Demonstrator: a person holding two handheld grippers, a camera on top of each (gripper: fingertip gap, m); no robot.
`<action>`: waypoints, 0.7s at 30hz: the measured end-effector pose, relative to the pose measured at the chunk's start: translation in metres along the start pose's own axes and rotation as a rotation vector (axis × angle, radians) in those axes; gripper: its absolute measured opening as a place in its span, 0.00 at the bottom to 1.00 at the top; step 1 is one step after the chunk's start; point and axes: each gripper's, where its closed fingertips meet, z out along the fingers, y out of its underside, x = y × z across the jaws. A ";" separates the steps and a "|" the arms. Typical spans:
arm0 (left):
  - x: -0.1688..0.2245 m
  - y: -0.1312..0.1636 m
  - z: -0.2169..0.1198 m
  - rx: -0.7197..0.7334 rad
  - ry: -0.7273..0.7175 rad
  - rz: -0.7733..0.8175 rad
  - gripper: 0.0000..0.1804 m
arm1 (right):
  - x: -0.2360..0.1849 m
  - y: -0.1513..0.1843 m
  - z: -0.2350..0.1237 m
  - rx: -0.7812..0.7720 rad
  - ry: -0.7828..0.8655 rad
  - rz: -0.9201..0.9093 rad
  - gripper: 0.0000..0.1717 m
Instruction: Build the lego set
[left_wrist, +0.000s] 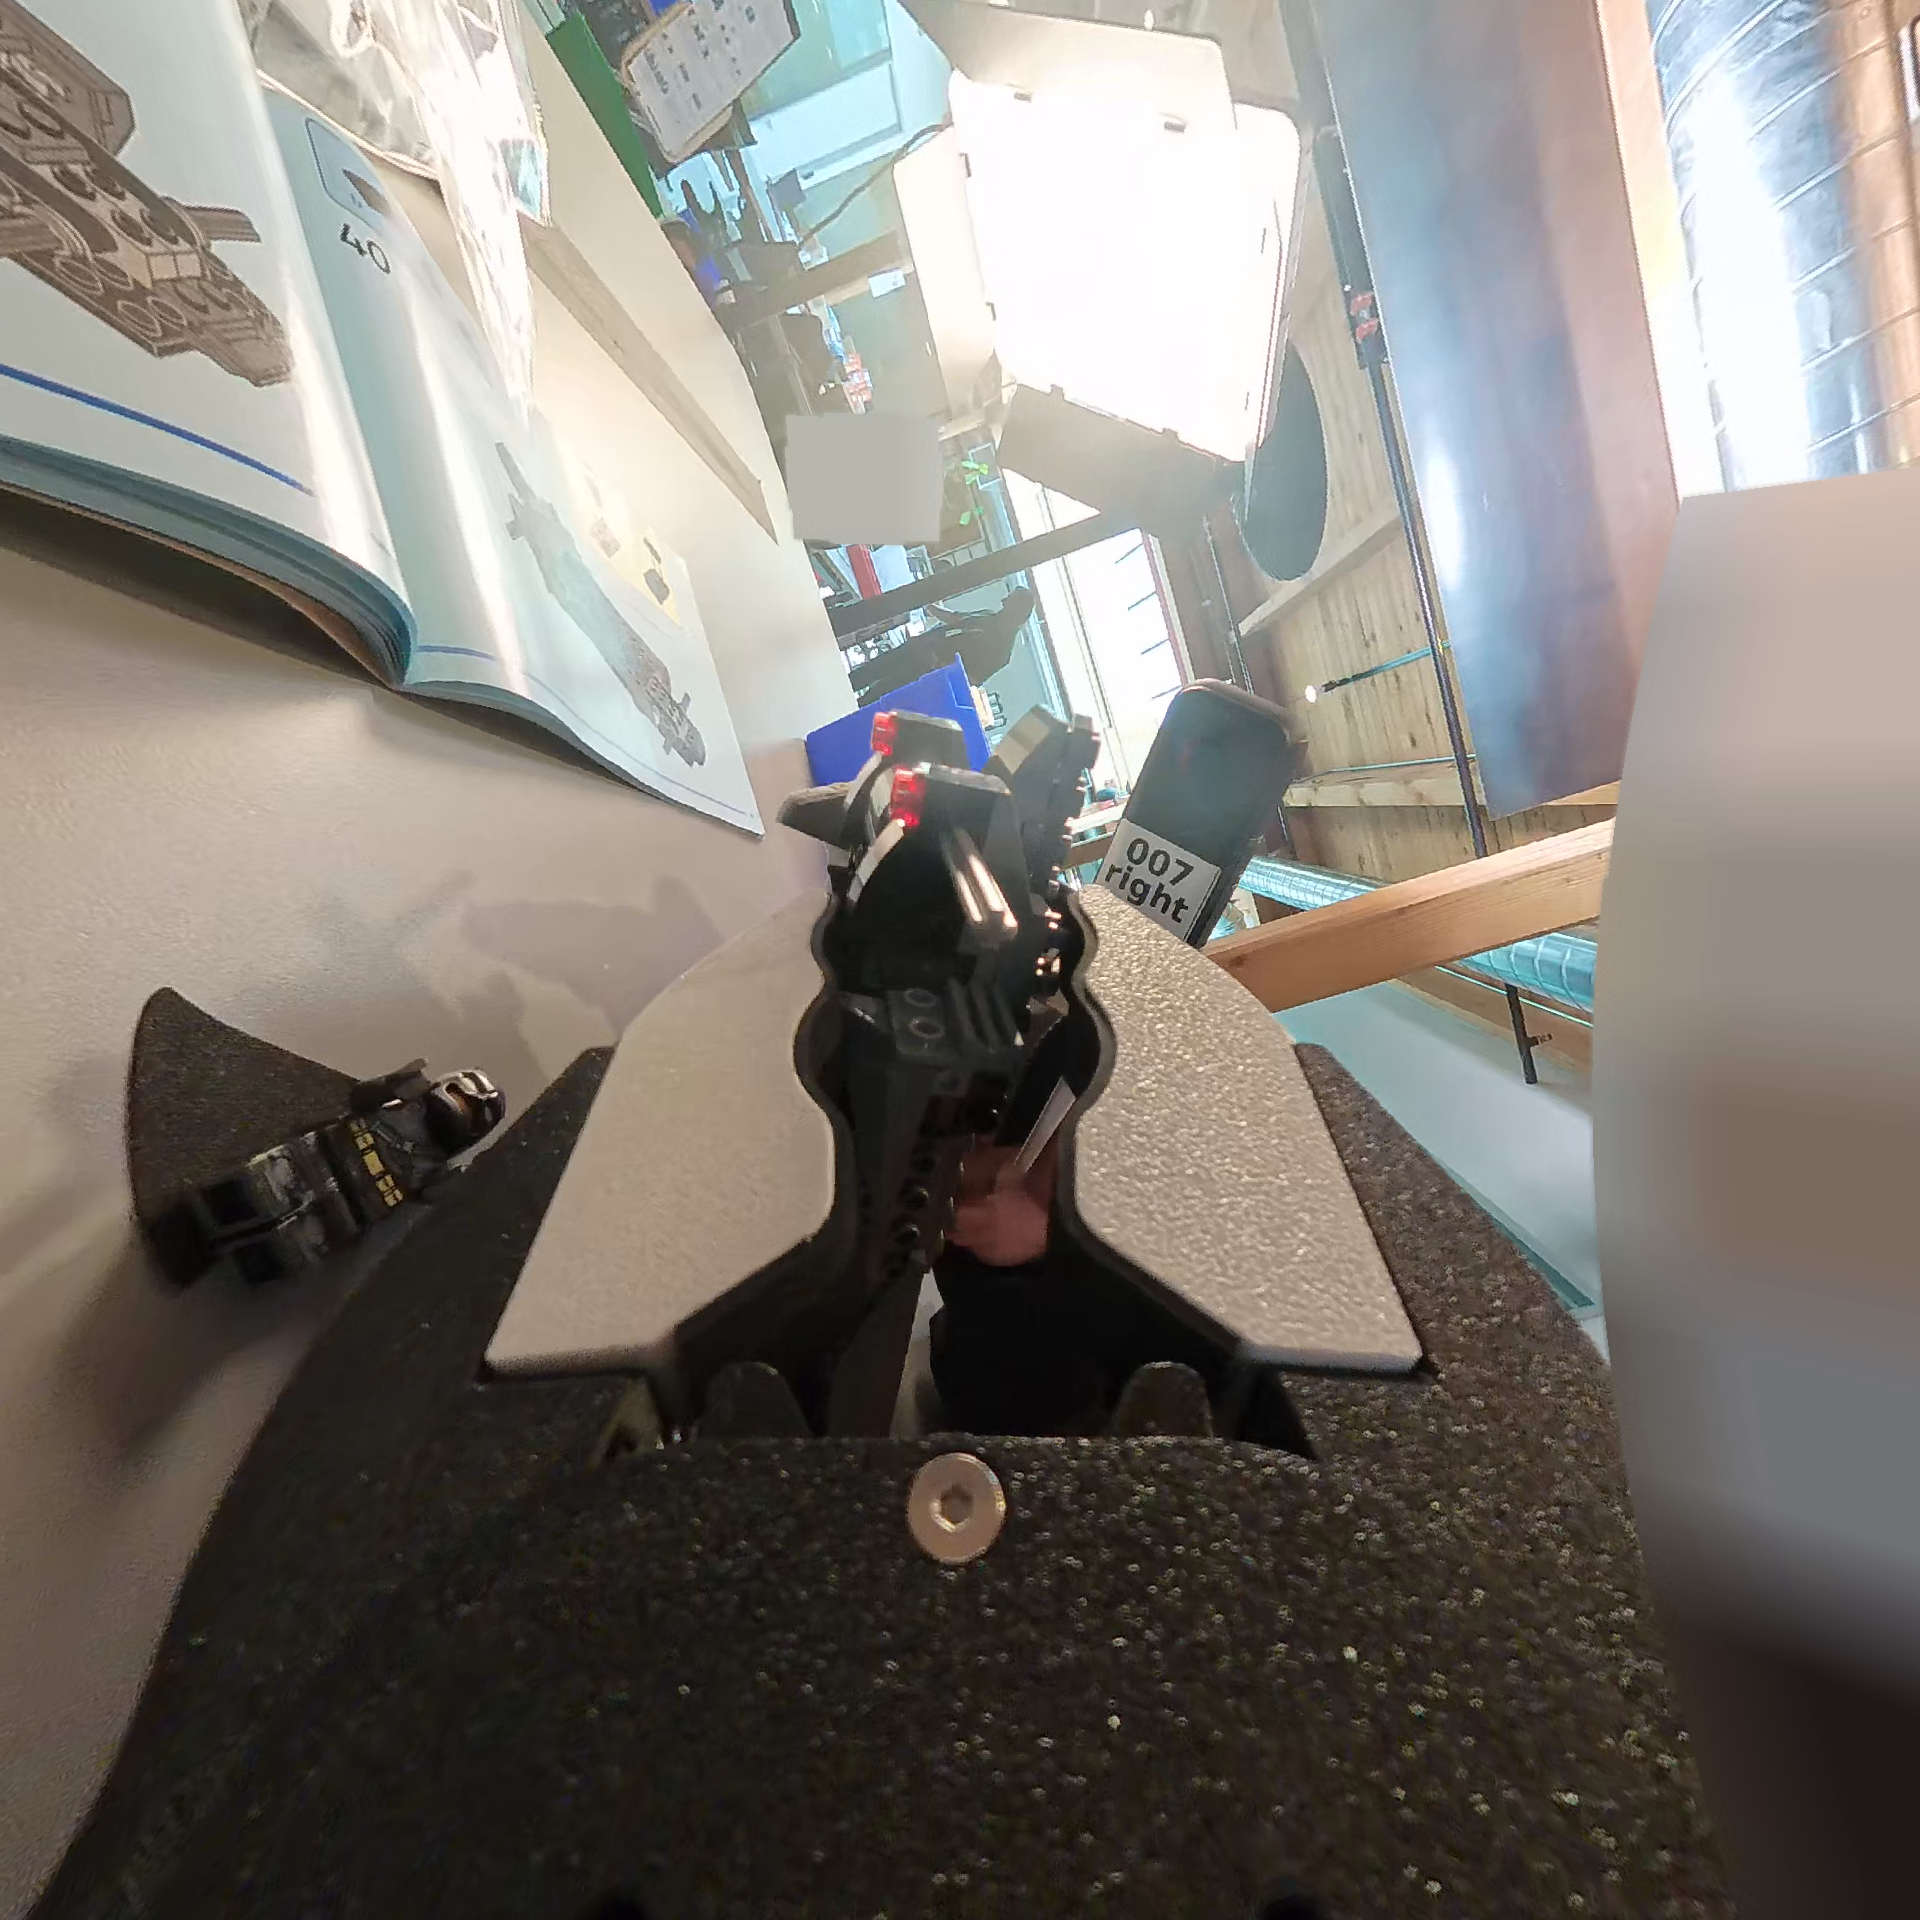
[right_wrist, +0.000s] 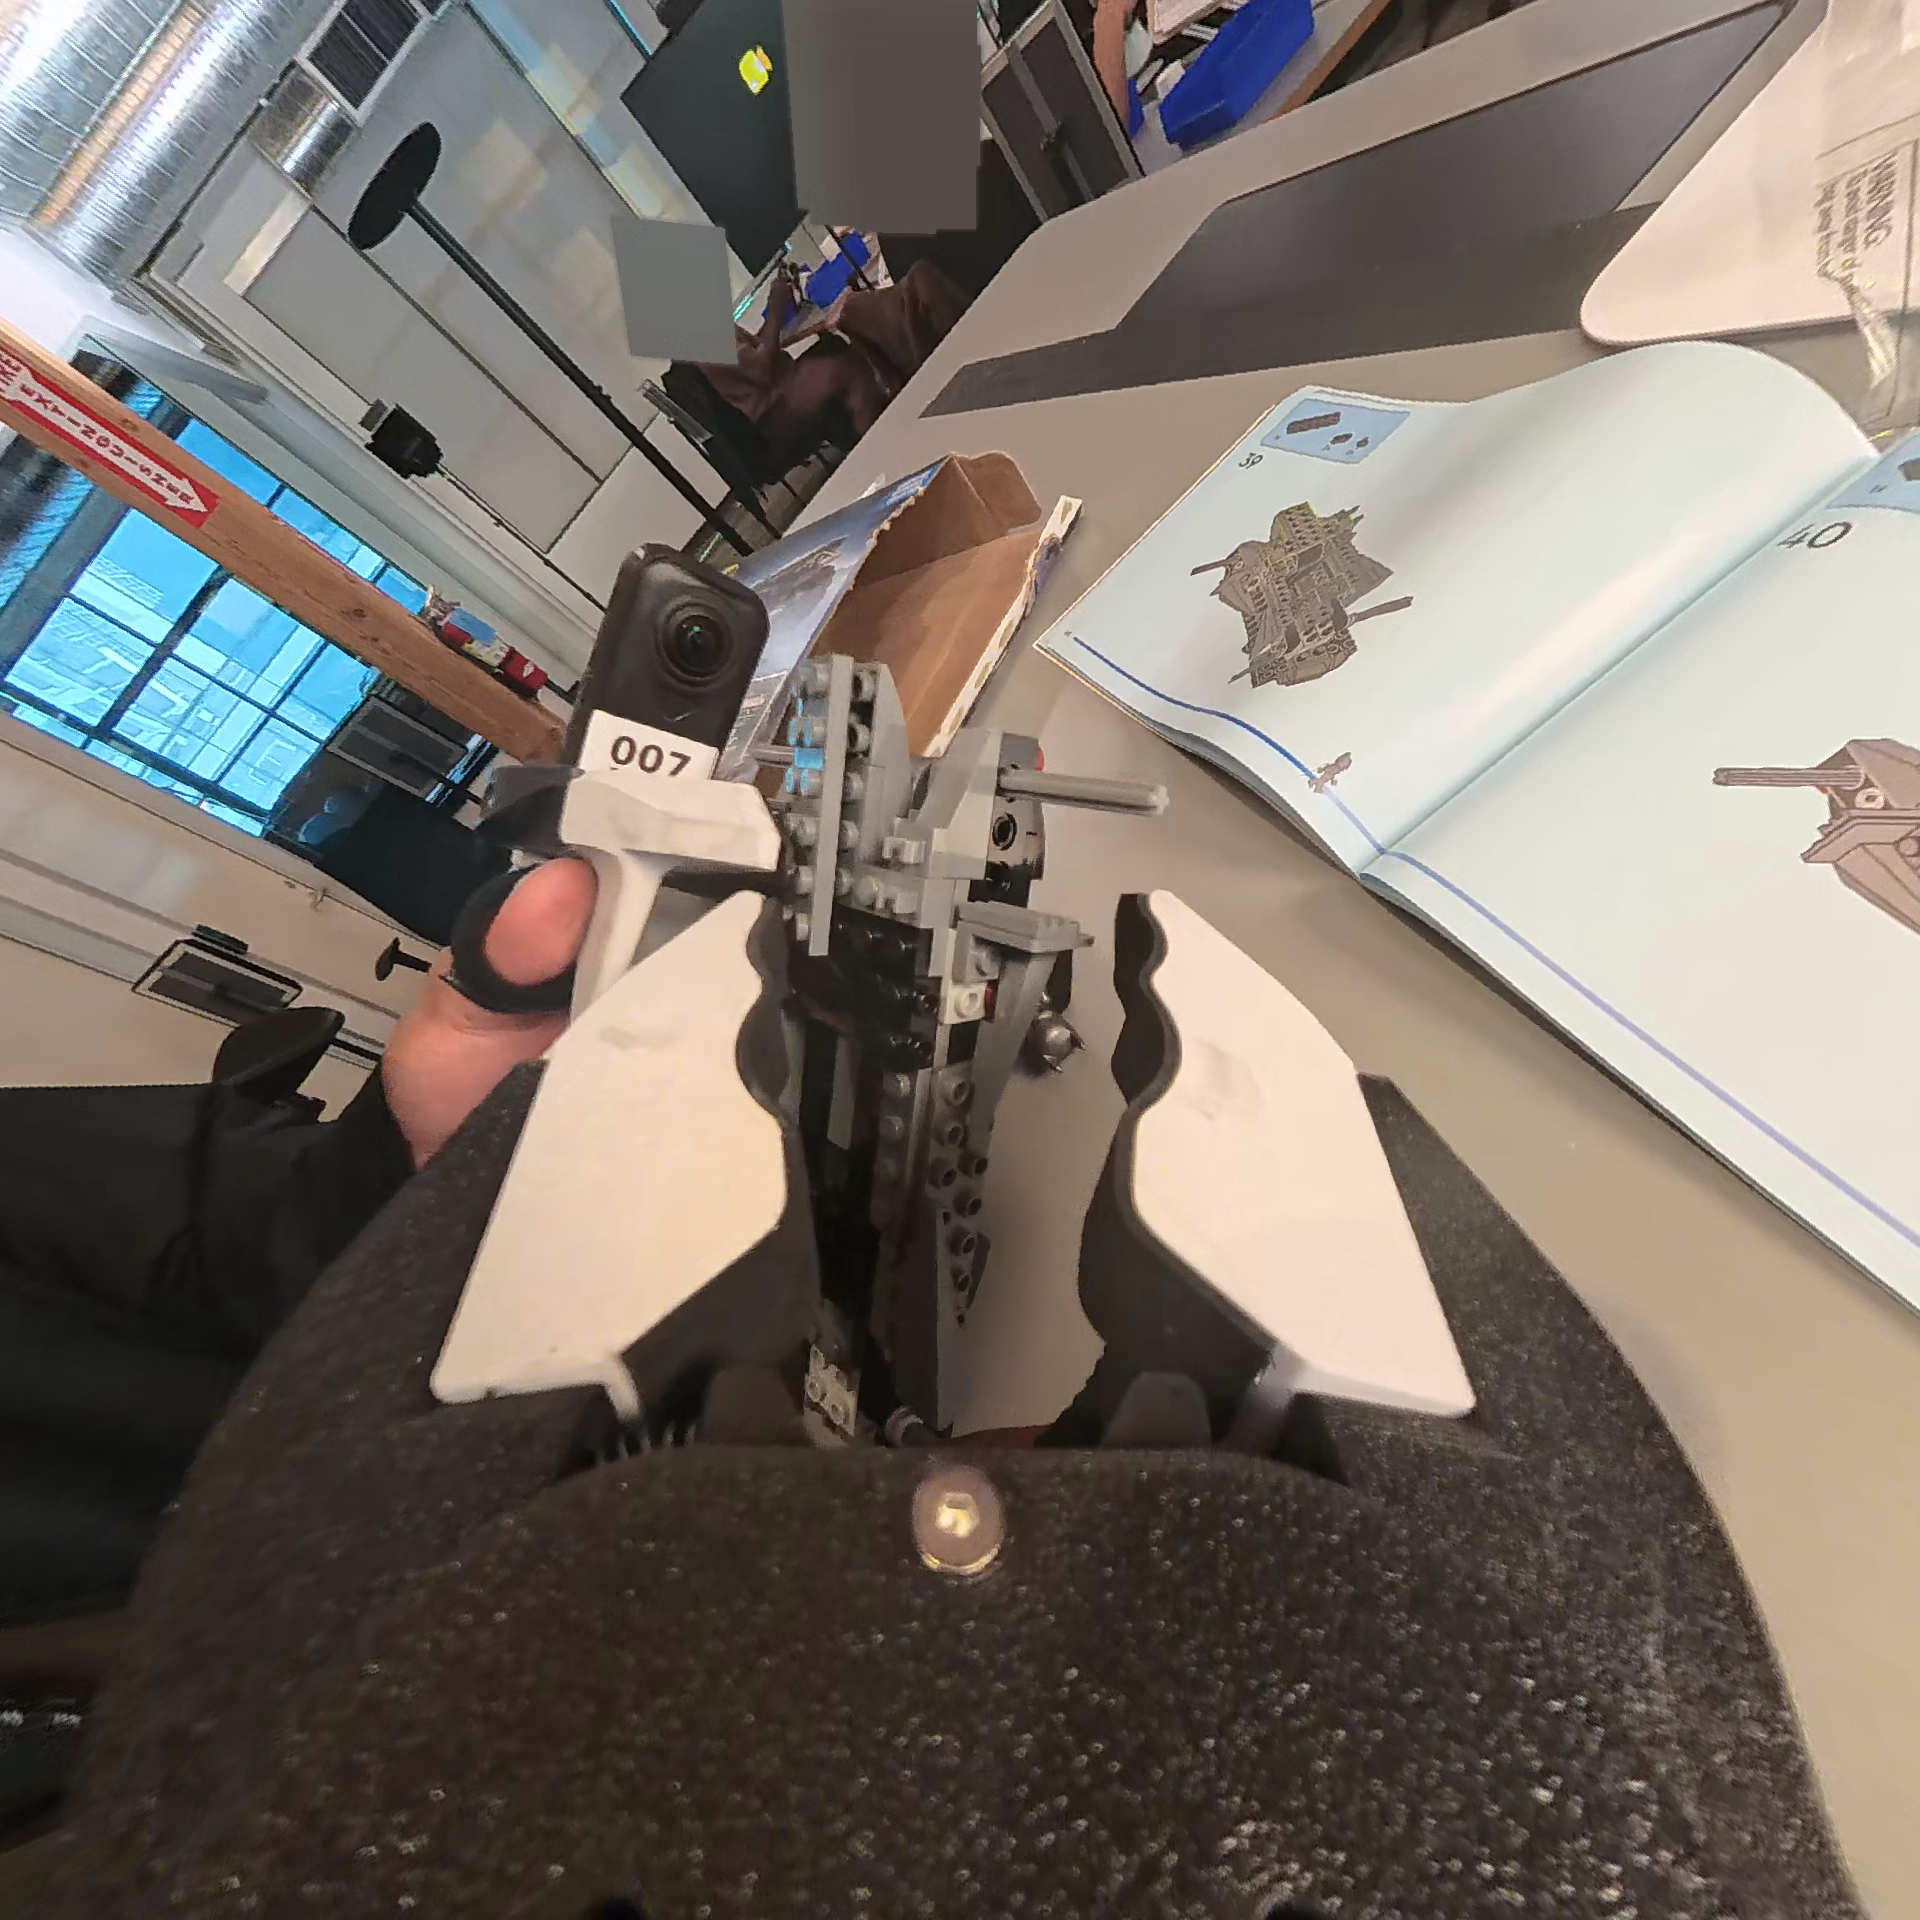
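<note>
My left gripper (left_wrist: 951, 914) is shut on a dark grey and black brick model (left_wrist: 935, 883) with small red pieces at its far end; both pads press on its sides. In the right wrist view the same model (right_wrist: 894, 935) stands upright between my right gripper's (right_wrist: 945, 914) wide fingers. The left pad lies close against it; the right pad stands clear, with a visible gap. One white finger of the left gripper (right_wrist: 665, 821) clamps the model's grey plate from the left, with a person's hand (right_wrist: 488, 977) behind it. The right gripper's black camera (left_wrist: 1195, 821) shows beyond the model.
An open instruction booklet (left_wrist: 312, 364) lies on the grey table (left_wrist: 260, 883); it also shows in the right wrist view (right_wrist: 1507, 675). A dark minifigure with a black cape (left_wrist: 312, 1164) lies left of my left gripper. An open cardboard box (right_wrist: 935, 603) lies beyond the model. A blue bin (left_wrist: 894, 717) stands behind. My two grippers' fingertips are within a few centimetres of each other.
</note>
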 end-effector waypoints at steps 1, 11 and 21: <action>-0.001 0.000 0.000 -0.002 -0.003 -0.002 0.22 | 0.001 0.001 0.000 -0.005 0.006 -0.003 0.36; 0.006 0.000 0.000 -0.014 0.055 -0.018 0.22 | -0.003 -0.001 -0.001 0.003 -0.057 0.036 0.38; 0.015 0.001 0.001 -0.019 0.108 0.001 0.22 | -0.015 -0.005 -0.003 0.029 -0.158 0.045 0.30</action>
